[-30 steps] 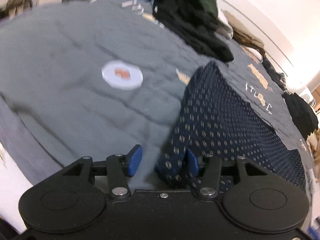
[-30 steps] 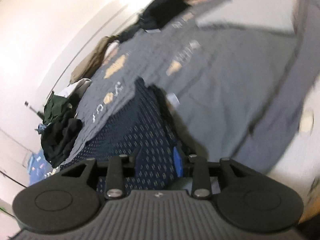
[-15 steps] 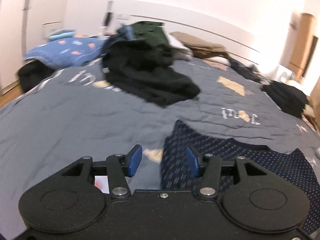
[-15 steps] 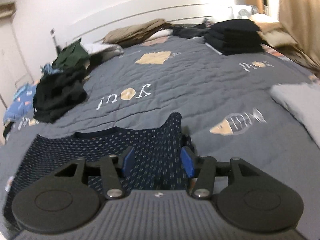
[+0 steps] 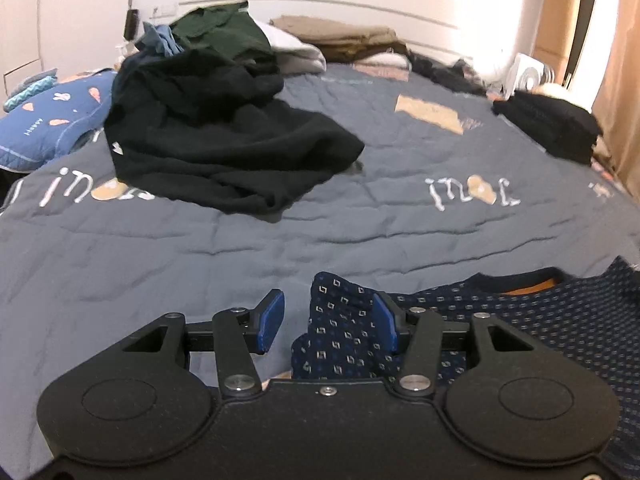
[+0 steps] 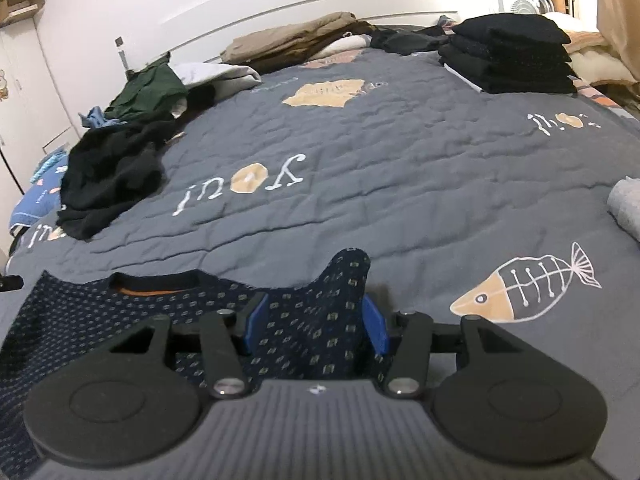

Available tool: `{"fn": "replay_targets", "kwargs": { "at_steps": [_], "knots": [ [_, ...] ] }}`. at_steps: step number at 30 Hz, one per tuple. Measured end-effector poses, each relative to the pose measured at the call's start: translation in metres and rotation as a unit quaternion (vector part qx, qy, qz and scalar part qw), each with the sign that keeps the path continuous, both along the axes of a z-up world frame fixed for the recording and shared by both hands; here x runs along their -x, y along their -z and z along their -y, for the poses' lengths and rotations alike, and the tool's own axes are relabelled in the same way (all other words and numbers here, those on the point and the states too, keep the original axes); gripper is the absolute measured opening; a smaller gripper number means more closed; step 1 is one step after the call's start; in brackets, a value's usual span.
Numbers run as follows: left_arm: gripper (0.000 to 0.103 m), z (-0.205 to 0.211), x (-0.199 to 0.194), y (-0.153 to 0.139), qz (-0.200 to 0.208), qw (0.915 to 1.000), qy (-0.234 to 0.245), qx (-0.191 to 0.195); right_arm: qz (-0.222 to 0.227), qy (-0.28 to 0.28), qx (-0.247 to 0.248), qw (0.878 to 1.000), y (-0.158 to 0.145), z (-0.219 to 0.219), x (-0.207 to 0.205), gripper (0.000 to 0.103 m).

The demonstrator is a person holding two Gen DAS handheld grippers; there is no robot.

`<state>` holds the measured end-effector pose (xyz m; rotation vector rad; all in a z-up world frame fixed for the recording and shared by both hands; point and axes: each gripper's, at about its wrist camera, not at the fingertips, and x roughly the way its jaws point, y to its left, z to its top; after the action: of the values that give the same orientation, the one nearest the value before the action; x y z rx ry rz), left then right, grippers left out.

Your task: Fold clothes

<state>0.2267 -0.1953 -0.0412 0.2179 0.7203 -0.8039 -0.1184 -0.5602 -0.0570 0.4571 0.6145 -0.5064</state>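
Lying flat on quilt point(image 6: 400, 184), navy patterned shirt point(image 6: 132, 312), corners bunched between both parted hand-held grippers, seemingly unclamped.

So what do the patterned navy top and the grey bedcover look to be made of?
Navy top: soft, thin woven or knit fabric, matte, judging by its limp peaked folds and small printed square motifs. Grey bedcover: quilted textile, probably cotton, matte; stitched lines pucker its surface and the lettering looks sewn on.
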Motion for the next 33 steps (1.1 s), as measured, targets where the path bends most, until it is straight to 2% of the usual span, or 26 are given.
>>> {"fn": "replay_targets", "kwargs": {
  "at_steps": [6,7,8,9,11,12,13,16,21,25,33],
  "knots": [
    [0.047,0.020,-0.019,0.024,-0.028,0.9994,0.007,-0.019,-0.017,0.012,-0.030,0.999,0.018,0.013,-0.010,0.051],
    [0.043,0.022,-0.020,0.028,-0.033,0.9992,0.012,-0.021,-0.016,0.012,-0.038,0.999,0.021,0.014,-0.011,0.051],
    [0.030,0.023,-0.020,0.029,-0.032,0.9992,0.017,-0.018,-0.012,0.011,-0.045,0.999,0.023,0.015,-0.011,0.051],
    [0.023,0.023,-0.020,0.029,-0.029,0.9993,0.017,-0.013,-0.005,0.014,-0.050,0.999,0.023,0.016,-0.011,0.048],
    [0.011,0.022,-0.021,0.030,-0.036,0.9991,0.023,-0.004,0.014,0.024,-0.061,0.998,0.023,0.019,-0.008,0.032],
    [0.010,0.021,-0.022,0.029,-0.039,0.9989,0.025,0.003,0.024,0.028,-0.069,0.997,0.022,0.021,-0.006,0.010],
    [0.009,0.019,-0.022,0.028,-0.040,0.9988,0.027,0.009,0.034,0.031,-0.075,0.996,0.020,0.023,-0.005,0.003],
    [0.007,0.015,-0.021,0.021,-0.030,0.9985,0.032,0.032,0.064,0.038,-0.088,0.993,0.015,0.026,-0.003,0.003],
    [0.007,0.011,-0.023,0.002,-0.005,0.9975,0.017,0.068,0.106,0.053,-0.069,0.990,-0.001,0.028,-0.001,0.003],
    [0.007,0.019,-0.028,-0.005,0.004,0.9973,0.017,0.072,0.120,0.067,-0.052,0.989,-0.008,0.033,-0.002,0.003],
    [0.007,0.040,-0.038,0.025,-0.007,0.9995,0.009,0.029,0.057,0.065,-0.051,0.995,0.025,0.045,-0.025,0.003]
  ]
}}
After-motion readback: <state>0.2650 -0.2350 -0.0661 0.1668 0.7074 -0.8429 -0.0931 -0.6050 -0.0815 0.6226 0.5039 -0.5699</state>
